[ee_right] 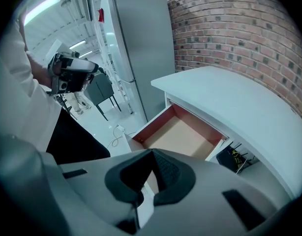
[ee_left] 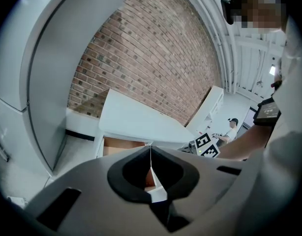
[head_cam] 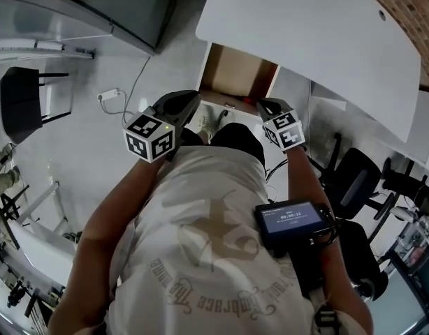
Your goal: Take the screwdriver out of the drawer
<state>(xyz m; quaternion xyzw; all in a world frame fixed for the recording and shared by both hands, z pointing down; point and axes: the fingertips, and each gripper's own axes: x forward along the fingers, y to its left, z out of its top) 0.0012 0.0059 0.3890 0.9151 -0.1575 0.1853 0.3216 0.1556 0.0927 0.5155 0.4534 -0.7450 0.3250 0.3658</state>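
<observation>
– Pale floor and a white desk (head_cam: 305, 26) fill the head view. Where does the drawer sit?
– Under the desk's edge. The drawer (head_cam: 235, 72) stands pulled out, brown inside. The left gripper (head_cam: 192, 109) is at its front left corner and the right gripper (head_cam: 265, 107) at its front right corner.
– And the screwdriver?
– Hard to place. A small red speck (head_cam: 249, 101) lies at the drawer's front edge, just beside the right gripper's tip. It is too small to tell whether it is the screwdriver. The person's body hides the rest of the drawer's front.
– What of the left gripper view?
– A brick wall (ee_left: 156, 48) rises behind the drawer. The left gripper (ee_left: 151, 149) has its jaws pressed together to a thin seam, gripping nothing. Only a strip of the drawer (ee_left: 119, 146) shows above the gripper's body.
– And the right gripper view?
– The drawer (ee_right: 183, 136) lies just beyond the right gripper (ee_right: 152, 152). Its brown floor is in plain sight, but the gripper's body cuts off its near edge. These jaws are clenched together too. Whether something thin is pinched between them, I cannot tell.
</observation>
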